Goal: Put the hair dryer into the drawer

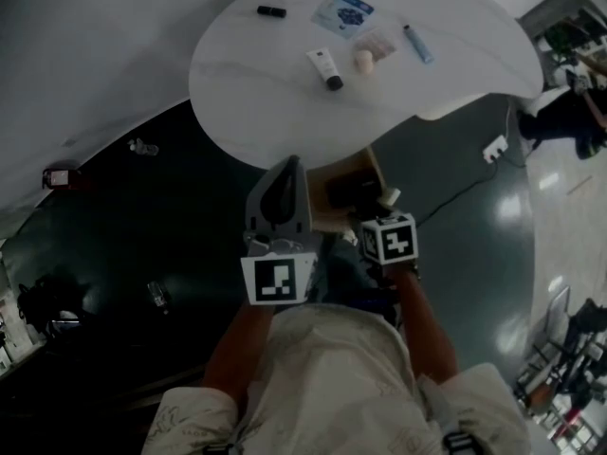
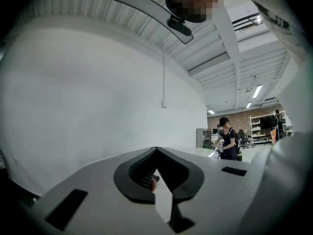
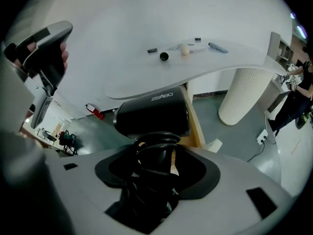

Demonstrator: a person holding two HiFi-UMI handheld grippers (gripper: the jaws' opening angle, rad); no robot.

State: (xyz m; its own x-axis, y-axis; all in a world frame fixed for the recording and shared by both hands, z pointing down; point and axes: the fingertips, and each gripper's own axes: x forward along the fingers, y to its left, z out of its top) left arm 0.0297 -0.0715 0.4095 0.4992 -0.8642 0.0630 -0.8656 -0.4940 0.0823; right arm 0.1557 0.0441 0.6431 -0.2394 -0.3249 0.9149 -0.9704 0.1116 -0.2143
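dark glossy floor (image 1: 142, 216), white wall (image 1: 76, 45) beyond. near, centre frame: right gripper (image 3: 154, 153), jaws wide, clamped on the cord-wrapped handle of the black dryer (image 3: 151, 114), at the near edge of the wooden drawer (image 1: 373, 171). just left: left gripper (image 2: 156, 151), tips together, nothing held. far, upper frame: white table (image 1: 247, 74) bearing tube (image 1: 326, 67), packet (image 1: 343, 12), pen (image 1: 417, 43).

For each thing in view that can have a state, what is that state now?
left claw: shut, empty
right claw: shut on the hair dryer
cord: wound around the dryer's handle
drawer: open, under the table
tube: capped, lying on the table
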